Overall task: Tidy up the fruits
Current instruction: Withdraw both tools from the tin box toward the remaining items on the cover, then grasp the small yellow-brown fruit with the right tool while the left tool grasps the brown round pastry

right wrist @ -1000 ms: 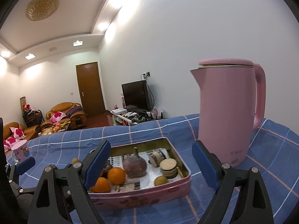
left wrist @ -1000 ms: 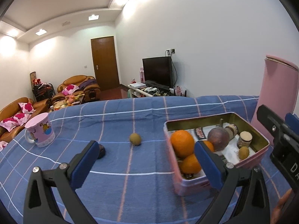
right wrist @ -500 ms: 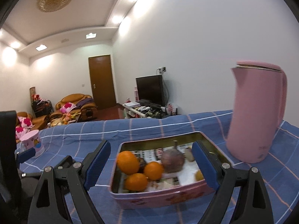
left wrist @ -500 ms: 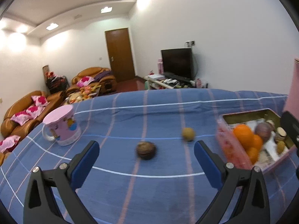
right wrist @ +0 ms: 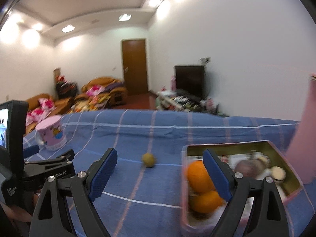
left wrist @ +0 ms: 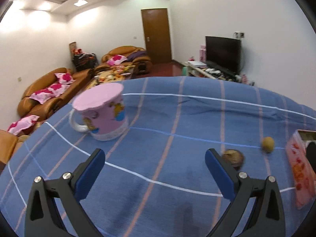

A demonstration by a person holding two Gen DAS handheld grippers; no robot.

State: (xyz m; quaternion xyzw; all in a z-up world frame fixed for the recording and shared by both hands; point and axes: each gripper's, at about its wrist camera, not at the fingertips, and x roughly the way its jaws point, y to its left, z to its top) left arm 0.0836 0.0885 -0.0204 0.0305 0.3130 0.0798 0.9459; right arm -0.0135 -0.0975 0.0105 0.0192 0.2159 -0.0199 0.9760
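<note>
Surveying the table: blue checked cloth point(left wrist: 167, 118) covering the whole top, fruit partly gathered.
Left gripper point(left wrist: 155, 167): jaws spread wide, nothing between the blue pads, hovering over bare cloth at the near edge.
Right gripper point(right wrist: 160, 169): jaws wide but closing, nothing between them; bare cloth lies in the gap.
Pink tin point(right wrist: 184, 213): on the right side of the table, open-topped, holding the collected items.
Oranges point(right wrist: 198, 175): stacked at the tin's left end, partly behind the right gripper's right finger.
Other tin contents: a dull purplish round fruit point(right wrist: 244, 167) and small pale items, too blurred to name.
Small green-yellow fruit point(right wrist: 148, 160): loose on the cloth, just left of the tin.
Dark brown round fruit point(left wrist: 234, 157): loose on the cloth, near the green-yellow one, beside the left gripper's right finger.
Pink mug point(left wrist: 102, 110): upright, far left of the table, well apart from the fruit.
Pink kettle point(right wrist: 305, 134): far right, beside the tin.
</note>
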